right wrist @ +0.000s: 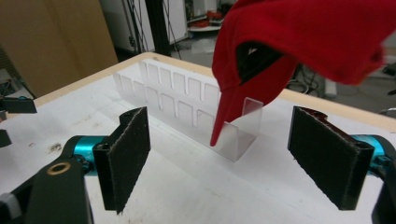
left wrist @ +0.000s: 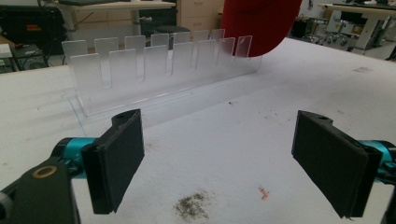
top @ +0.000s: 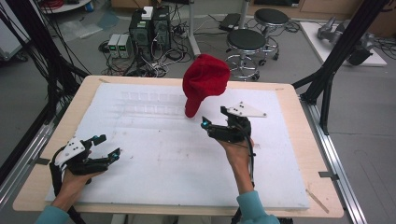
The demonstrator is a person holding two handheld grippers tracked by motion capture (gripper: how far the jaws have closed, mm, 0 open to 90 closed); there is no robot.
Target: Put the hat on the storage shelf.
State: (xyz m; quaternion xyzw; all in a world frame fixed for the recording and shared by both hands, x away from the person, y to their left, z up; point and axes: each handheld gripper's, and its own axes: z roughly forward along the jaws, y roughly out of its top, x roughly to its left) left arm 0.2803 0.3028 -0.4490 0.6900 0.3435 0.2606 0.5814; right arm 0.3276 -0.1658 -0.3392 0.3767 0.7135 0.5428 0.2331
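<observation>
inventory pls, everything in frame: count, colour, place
Cap: 1, red, hung on the right end of the rack, brim down.
Rack: 1, clear plastic, two rows of upright tabs, far middle of the board.
Board: 1, white, smudged, covers the table.
Table: 1, light wood.
Stools: 2, black seats, floor beyond the table.
Computer towers: 2, black, floor behind.
Left gripper: black and teal, open, near left.
Right gripper: black and teal, open, beside the cap.

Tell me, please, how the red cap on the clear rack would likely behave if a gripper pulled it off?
The red cap looks like soft cloth, so its crown would probably sag. Its brim keeps a straight line, suggesting more stiffness there. It only perches on the end of the clear rack, so it may slide off easily, perhaps nudging that light-looking rack.
</observation>
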